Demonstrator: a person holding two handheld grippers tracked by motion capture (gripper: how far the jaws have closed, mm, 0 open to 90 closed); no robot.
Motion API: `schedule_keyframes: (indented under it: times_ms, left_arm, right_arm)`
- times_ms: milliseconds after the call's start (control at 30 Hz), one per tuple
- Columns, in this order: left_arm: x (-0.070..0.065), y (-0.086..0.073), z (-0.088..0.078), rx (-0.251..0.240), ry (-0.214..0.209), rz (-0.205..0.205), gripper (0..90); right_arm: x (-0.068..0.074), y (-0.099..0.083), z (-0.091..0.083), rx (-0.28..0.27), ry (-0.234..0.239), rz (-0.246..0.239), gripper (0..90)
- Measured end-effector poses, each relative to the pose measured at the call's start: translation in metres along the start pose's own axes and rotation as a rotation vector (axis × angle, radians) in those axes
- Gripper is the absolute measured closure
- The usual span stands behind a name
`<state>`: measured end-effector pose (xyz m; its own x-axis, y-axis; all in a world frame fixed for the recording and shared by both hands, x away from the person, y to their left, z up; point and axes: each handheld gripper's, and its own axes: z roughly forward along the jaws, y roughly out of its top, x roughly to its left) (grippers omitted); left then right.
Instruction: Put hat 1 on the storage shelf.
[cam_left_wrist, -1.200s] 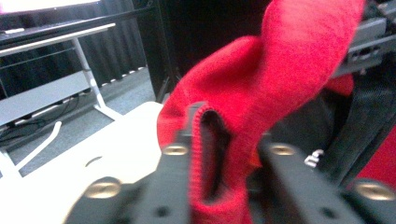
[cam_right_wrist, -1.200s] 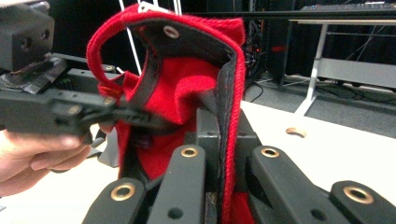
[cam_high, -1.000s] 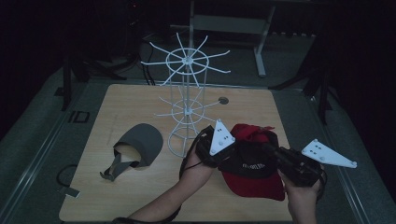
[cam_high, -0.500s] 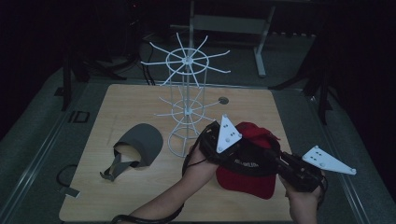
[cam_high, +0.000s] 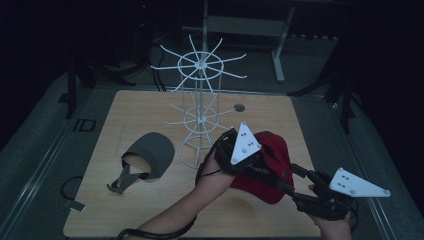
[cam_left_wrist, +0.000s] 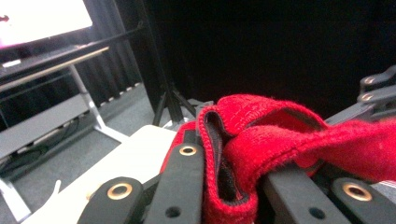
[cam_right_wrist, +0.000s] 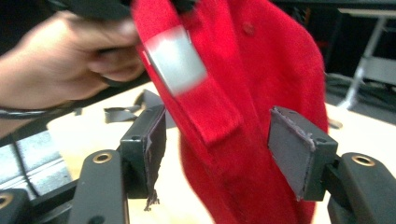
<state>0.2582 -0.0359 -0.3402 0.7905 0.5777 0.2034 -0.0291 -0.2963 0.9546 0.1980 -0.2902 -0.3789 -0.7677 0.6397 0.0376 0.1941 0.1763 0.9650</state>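
Left gripper (cam_high: 235, 150) we keep clamped on the red cap (cam_high: 270, 167); our right gripper (cam_right_wrist: 215, 154) has just been opening, cap between its spread jaws.

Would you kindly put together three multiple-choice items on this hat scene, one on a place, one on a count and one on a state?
1. Where does the grey cap lie?
A. on the table, left of the wire rack
B. on the rack
C. on the floor

2. How many caps are on or over the table?
A. one
B. two
C. three

3. How does the left gripper stand?
A. open, empty
B. shut on the red cap
C. shut on the rack

Key: 1 A, it lies flat on the wood beside the rack; 2 B, one grey, one red; 3 B, red fabric is pinched between its jaws.
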Motion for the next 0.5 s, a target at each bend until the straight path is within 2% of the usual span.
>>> schedule_keyframes:
  times_ms: [33, 167, 200, 233, 300, 333, 367, 400, 433, 467, 500]
  left_arm:
    - [0.000, 0.000, -0.001, -0.002, -0.007, -0.002, 87.5]
    - [0.002, -0.001, -0.006, -0.006, 0.006, 0.000, 87.5]
    - [0.008, -0.003, -0.010, -0.026, -0.025, -0.016, 87.5]
    - [0.008, -0.003, -0.010, -0.026, -0.025, -0.016, 87.4]
    - [0.013, -0.005, -0.013, -0.043, -0.070, -0.012, 87.4]
    - [0.015, -0.006, -0.015, -0.046, -0.077, -0.009, 87.4]
    - [0.017, -0.006, -0.016, -0.047, -0.098, -0.007, 87.4]
    - [0.019, -0.009, -0.019, -0.055, -0.129, 0.012, 87.3]
    - [0.019, -0.009, -0.019, -0.055, -0.129, 0.012, 87.3]
    - [0.022, -0.012, -0.022, -0.068, -0.199, 0.034, 87.3]
    - [0.023, -0.013, -0.023, -0.062, -0.210, 0.047, 87.3]
  right_arm:
    - [0.001, 0.002, -0.004, -0.014, 0.029, -0.006, 37.6]
    - [0.003, 0.009, -0.014, -0.050, 0.065, -0.014, 40.0]
    - [0.004, 0.013, -0.020, -0.068, 0.068, -0.026, 42.0]
    - [0.004, 0.015, -0.022, -0.066, 0.057, -0.040, 42.0]
    - [0.003, 0.016, -0.022, -0.066, 0.048, -0.046, 42.4]
    - [-0.002, 0.019, -0.020, -0.056, 0.034, -0.041, 43.2]
    - [-0.005, 0.020, -0.018, -0.052, 0.029, -0.039, 43.3]
    - [-0.008, 0.021, -0.016, -0.047, 0.029, -0.032, 43.5]
    - [-0.008, 0.021, -0.016, -0.047, 0.029, -0.032, 43.5]
    - [-0.013, 0.022, -0.010, -0.034, 0.036, -0.037, 43.5]
    - [-0.015, 0.023, -0.007, -0.030, 0.041, -0.033, 43.5]
